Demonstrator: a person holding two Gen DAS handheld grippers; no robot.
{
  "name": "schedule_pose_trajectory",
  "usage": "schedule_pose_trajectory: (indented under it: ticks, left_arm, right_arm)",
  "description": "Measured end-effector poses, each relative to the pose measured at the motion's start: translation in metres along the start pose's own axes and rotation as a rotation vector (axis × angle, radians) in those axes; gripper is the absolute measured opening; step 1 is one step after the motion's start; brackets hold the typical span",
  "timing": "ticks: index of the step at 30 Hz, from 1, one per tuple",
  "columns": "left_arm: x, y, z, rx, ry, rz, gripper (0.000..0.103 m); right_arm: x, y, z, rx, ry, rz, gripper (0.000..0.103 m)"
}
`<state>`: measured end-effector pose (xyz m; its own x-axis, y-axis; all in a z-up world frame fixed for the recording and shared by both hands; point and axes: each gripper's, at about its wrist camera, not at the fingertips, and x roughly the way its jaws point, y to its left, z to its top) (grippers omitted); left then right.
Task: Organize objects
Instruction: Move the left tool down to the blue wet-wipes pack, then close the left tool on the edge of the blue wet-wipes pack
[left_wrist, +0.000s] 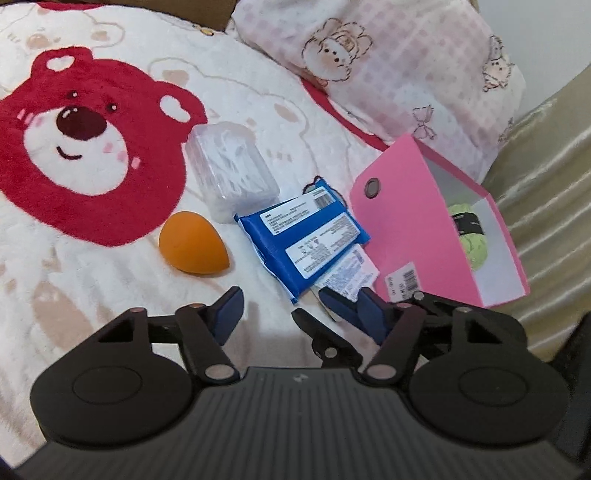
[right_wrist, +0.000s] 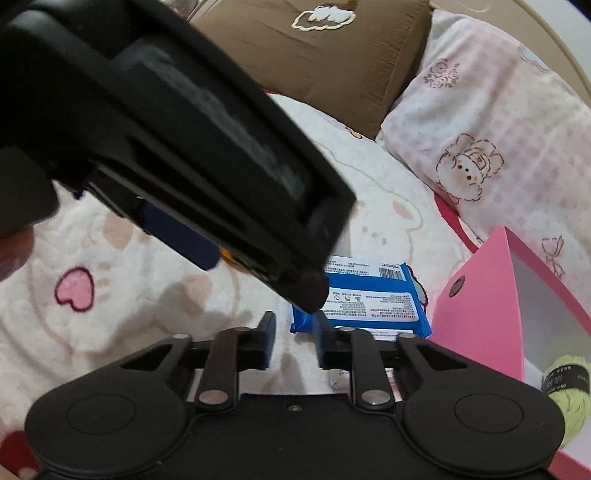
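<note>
Claw crowding over blue packet (left_wrist: 301, 236)
Left gripper (left_wrist: 299, 299) half-open, right gripper (right_wrist: 294, 326) narrow, seemingly empty; collision could shove packet aside.

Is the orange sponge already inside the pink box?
No. The orange sponge lies on the blanket left of the blue packet, while the pink box holds only green yarn.

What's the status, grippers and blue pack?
Left gripper open, fingers either side of flat blue plastic pack's corner. Right gripper shut, empty. Pink cardboard box alongside.
</note>
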<state>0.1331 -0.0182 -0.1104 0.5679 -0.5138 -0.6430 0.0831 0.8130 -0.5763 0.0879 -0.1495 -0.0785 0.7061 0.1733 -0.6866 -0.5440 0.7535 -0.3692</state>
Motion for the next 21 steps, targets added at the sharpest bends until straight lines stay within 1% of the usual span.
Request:
schedule_pose_trajectory:
  ticks: [2, 3, 7, 11, 15, 17, 19, 21]
  left_arm:
    - [0.008, 0.005, 0.0, -0.027, 0.008, -0.013, 0.054]
    - [0.011, 0.008, 0.0, -0.044, 0.009, -0.018, 0.052]
    - [0.019, 0.018, 0.003, -0.102, 0.007, -0.048, 0.038]
    - [0.029, 0.024, 0.006, -0.152, 0.015, -0.081, 0.036]
    - [0.031, 0.029, 0.003, -0.189, 0.014, -0.087, 0.036]
    - [0.031, 0.034, 0.002, -0.217, 0.016, -0.097, 0.036]
    - [0.031, 0.038, 0.003, -0.244, 0.016, -0.113, 0.036]
    - [0.031, 0.039, 0.003, -0.249, 0.013, -0.118, 0.036]
  right_arm:
    - [0.004, 0.003, 0.0, -0.017, 0.007, 0.0, 0.013]
    - [0.006, 0.004, 0.0, -0.028, 0.012, 0.0, 0.012]
    - [0.014, 0.008, 0.001, -0.055, 0.025, -0.014, 0.011]
    - [0.016, 0.005, 0.005, -0.06, 0.038, -0.045, 0.012]
    - [0.025, 0.002, 0.007, -0.08, 0.065, -0.038, 0.012]
    - [0.027, 0.005, 0.007, -0.107, 0.07, -0.025, 0.012]
    - [0.029, 0.01, 0.007, -0.145, 0.077, -0.036, 0.014]
    - [0.032, 0.015, 0.006, -0.178, 0.091, -0.055, 0.014]
